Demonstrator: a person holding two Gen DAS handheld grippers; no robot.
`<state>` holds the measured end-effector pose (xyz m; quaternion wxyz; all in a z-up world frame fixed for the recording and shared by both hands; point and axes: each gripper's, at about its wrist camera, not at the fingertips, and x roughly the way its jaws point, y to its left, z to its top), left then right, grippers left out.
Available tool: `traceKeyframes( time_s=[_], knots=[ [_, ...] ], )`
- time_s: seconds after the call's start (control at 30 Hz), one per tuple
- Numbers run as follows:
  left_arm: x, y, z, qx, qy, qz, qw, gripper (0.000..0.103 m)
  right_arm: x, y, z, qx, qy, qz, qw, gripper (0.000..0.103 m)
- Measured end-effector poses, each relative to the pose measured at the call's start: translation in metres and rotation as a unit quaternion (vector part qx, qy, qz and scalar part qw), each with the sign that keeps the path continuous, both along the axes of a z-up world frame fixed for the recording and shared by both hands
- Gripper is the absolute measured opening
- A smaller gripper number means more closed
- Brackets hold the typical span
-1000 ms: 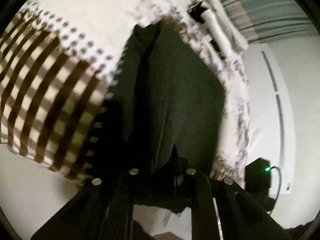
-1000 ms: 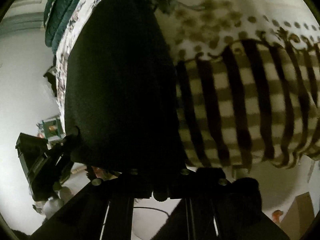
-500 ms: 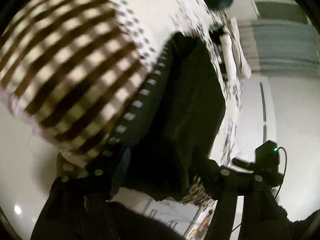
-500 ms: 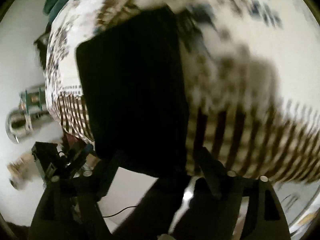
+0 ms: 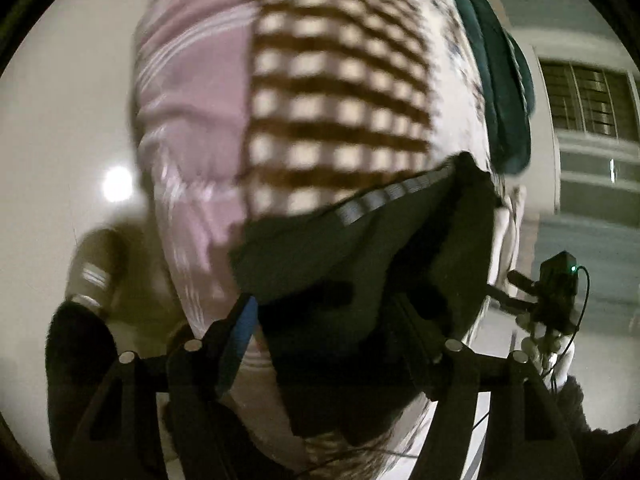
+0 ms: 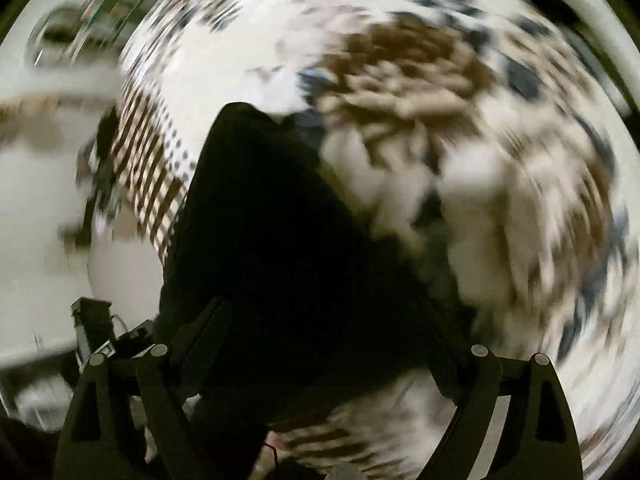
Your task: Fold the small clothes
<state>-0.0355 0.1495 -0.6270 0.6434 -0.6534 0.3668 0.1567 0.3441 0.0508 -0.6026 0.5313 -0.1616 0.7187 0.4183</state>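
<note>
1. My left gripper (image 5: pixel 324 328) has its jaws spread wide; the dark garment (image 5: pixel 360 248) sits between and over them, not pinched.
2. My right gripper (image 6: pixel 320 336) also has its jaws spread; the dark garment (image 6: pixel 280 220) fills the gap. I can't tell if it touches either finger.
3. The garment lies on the bed's patterned cover (image 5: pixel 340 92), near the cover's brown-checked border edge. In the left view a light-checked hem strip (image 5: pixel 384 196) runs along the garment's top edge.
4. A pink striped cloth (image 5: pixel 188 88) lies beside the checked border, on its left in the left view.
5. Dark green fabric (image 5: pixel 504 92) sits at the cover's far edge, with a barred window (image 5: pixel 588 100) behind it.
6. A small black device with a green light (image 5: pixel 560 284) shows at the right of the left view, apart from the bed.
7. The right view is heavily motion-blurred: brown and blue floral print (image 6: pixel 460 120) and a checked border (image 6: pixel 148 184) at the left edge. Clutter at upper left is unreadable.
8. The garment blocks most of both views near the fingers.
9. Versus one second ago: both sets of jaws were nearly together on the garment's edge and now stand wide apart. Both views have swung; the pink cloth and window are new in the left view.
</note>
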Motion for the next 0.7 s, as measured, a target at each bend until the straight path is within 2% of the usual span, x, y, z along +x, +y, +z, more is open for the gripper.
traceKeyframes(
  time_s=[0.07,0.2,0.37,0.43,0.47,0.5,0.53,0.57,0.6,0.63,0.7],
  knots=[
    [-0.005,-0.010,-0.018,-0.025,-0.017,0.030,0.9991,0.066,0.010,0.014,-0.016,0.002,0.026,0.045,0.999,0.096],
    [-0.003,-0.031,-0.047,-0.074,-0.073,0.080,0.9914,0.066,0.027,0.029,-0.056,-0.005,0.096,0.081,0.992,0.096],
    [-0.003,-0.034,-0.055,-0.077,-0.101,0.121,0.9845,0.066,0.031,0.036,-0.098,-0.014,0.202,0.097,0.974,0.101],
    [-0.008,-0.035,-0.052,-0.071,-0.117,0.145,0.9799,0.065,0.026,0.039,-0.101,-0.006,0.221,0.115,0.969,0.101],
    [-0.010,-0.034,-0.049,-0.062,-0.117,0.152,0.9795,0.052,0.022,0.040,-0.100,-0.001,0.223,0.124,0.967,0.101],
    [-0.016,-0.031,-0.044,-0.048,-0.112,0.151,0.9810,0.021,0.020,0.040,-0.099,-0.001,0.215,0.131,0.968,0.100],
    [-0.015,-0.030,-0.038,-0.038,-0.105,0.147,0.9829,0.012,0.017,0.040,-0.098,-0.003,0.203,0.140,0.969,0.097],
    [-0.013,-0.027,-0.031,-0.023,-0.094,0.141,0.9854,0.009,0.015,0.039,-0.095,-0.001,0.190,0.145,0.971,0.094],
    [-0.010,-0.025,-0.023,-0.008,-0.080,0.134,0.9877,0.006,0.015,0.037,-0.092,0.000,0.177,0.145,0.973,0.082],
    [-0.008,-0.024,-0.016,0.003,-0.072,0.130,0.9889,0.006,0.016,0.033,-0.088,0.002,0.164,0.143,0.976,0.063],
    [-0.002,-0.021,-0.003,0.019,-0.062,0.124,0.9902,0.005,0.019,0.023,-0.076,0.013,0.140,0.131,0.981,0.044]
  ],
)
